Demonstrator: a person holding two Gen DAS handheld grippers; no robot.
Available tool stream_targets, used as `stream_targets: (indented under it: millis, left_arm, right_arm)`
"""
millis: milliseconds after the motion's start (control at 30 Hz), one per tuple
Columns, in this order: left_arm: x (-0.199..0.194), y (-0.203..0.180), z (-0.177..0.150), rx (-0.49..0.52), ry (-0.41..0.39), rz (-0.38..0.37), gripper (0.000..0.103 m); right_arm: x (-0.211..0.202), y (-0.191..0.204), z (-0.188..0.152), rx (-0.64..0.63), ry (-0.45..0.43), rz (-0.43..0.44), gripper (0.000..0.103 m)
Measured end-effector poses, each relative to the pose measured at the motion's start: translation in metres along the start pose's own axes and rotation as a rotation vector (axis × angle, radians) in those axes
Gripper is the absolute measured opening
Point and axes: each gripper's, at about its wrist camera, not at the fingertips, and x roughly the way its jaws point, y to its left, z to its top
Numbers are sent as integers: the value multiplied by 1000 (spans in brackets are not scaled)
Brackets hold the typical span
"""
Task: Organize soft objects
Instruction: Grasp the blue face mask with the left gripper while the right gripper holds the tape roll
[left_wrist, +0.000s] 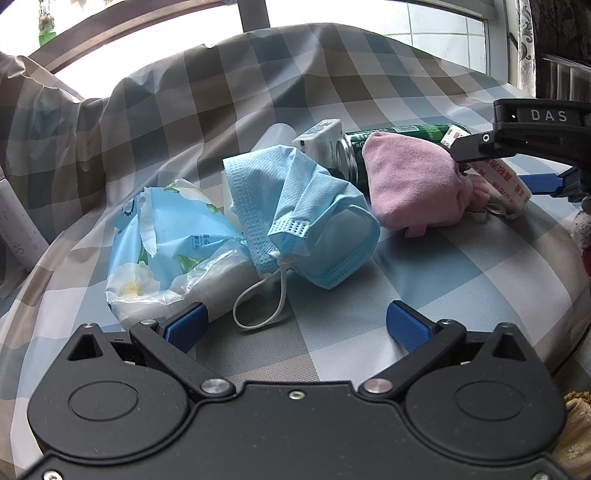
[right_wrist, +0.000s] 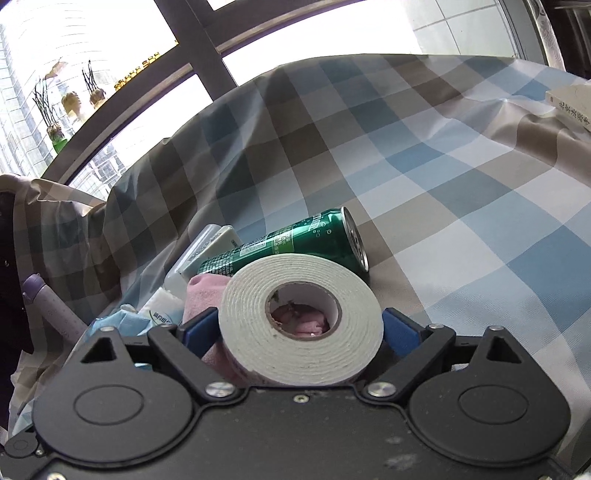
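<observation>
A blue face mask (left_wrist: 299, 218) lies crumpled in the middle of the checked cloth (left_wrist: 443, 280), its ear loop trailing toward my left gripper (left_wrist: 299, 325), which is open and empty just in front of it. A torn tissue pack (left_wrist: 170, 254) lies to its left. A pink cloth (left_wrist: 410, 181) lies behind on the right. My right gripper (right_wrist: 301, 328) is shut on a white roll of foam tape (right_wrist: 301, 321), held over the pink cloth (right_wrist: 207, 295). The roll also shows at the right in the left wrist view (left_wrist: 506, 181).
A green can (right_wrist: 295, 243) lies on its side behind the tape. A white camera (left_wrist: 325, 142) and a pale bottle (left_wrist: 277, 134) lie behind the mask. A white and purple bottle (right_wrist: 51, 310) stands at the left. A book (right_wrist: 570, 101) lies far right.
</observation>
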Motion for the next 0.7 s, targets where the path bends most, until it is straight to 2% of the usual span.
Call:
stream_targets:
  millis: [267, 367, 500, 700]
  left_arm:
    - [-7, -15, 0, 86, -45, 72, 100]
    - [-12, -18, 2, 104, -50, 68, 100]
    - [-18, -23, 9, 126, -84, 85, 100]
    - [-10, -16, 39, 93, -88, 71, 100]
  right_arm:
    - [-33, -8, -3, 9, -151, -88, 93]
    - [-34, -19, -2, 33, -152, -94, 94]
    - [-28, -25, -4, 5, -149, -168, 94]
    - [-23, -37, -3, 47, -123, -141, 94]
